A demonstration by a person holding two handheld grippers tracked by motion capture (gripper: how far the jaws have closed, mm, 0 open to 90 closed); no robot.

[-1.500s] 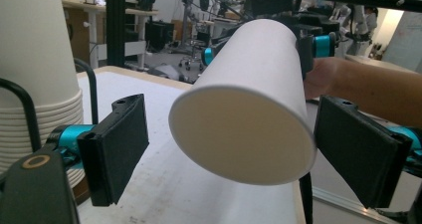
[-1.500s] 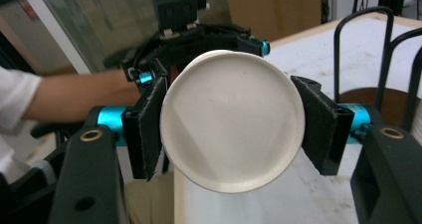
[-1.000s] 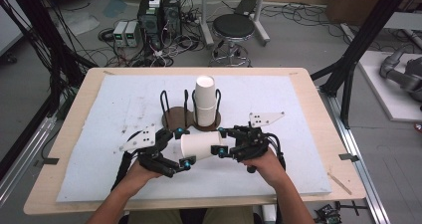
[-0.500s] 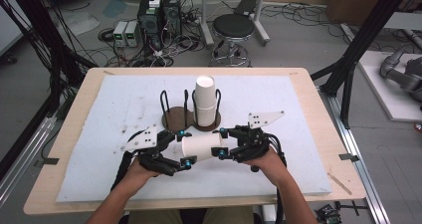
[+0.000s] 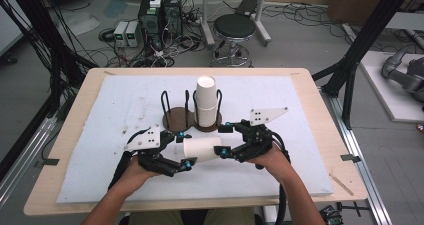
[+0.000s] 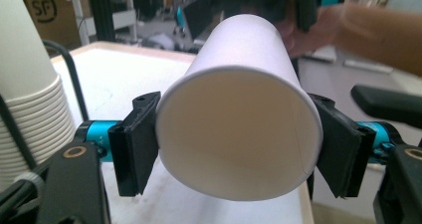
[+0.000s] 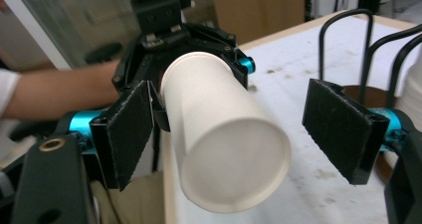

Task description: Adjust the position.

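Note:
A white paper cup (image 5: 201,149) lies on its side in the air between my two grippers, low over the white mat. My left gripper (image 5: 183,149) is shut on it near the rim. In the left gripper view the cup's open mouth (image 6: 238,144) faces the camera and both pads (image 6: 137,142) press its sides. My right gripper (image 5: 225,140) is open around the cup's base end. In the right gripper view the closed base (image 7: 234,169) points at the camera. The left pad (image 7: 127,134) sits close beside the cup and the right pad (image 7: 343,134) stands well clear of it.
A stack of white cups (image 5: 206,97) stands in the right ring of a black wire holder (image 5: 175,119) just beyond the grippers; the left ring holds nothing. The white mat (image 5: 125,100) covers the wooden table. A stool and cables lie on the floor beyond.
The right gripper's jaws look slightly wider apart around the cup's base. The cup and the left gripper stay where they were.

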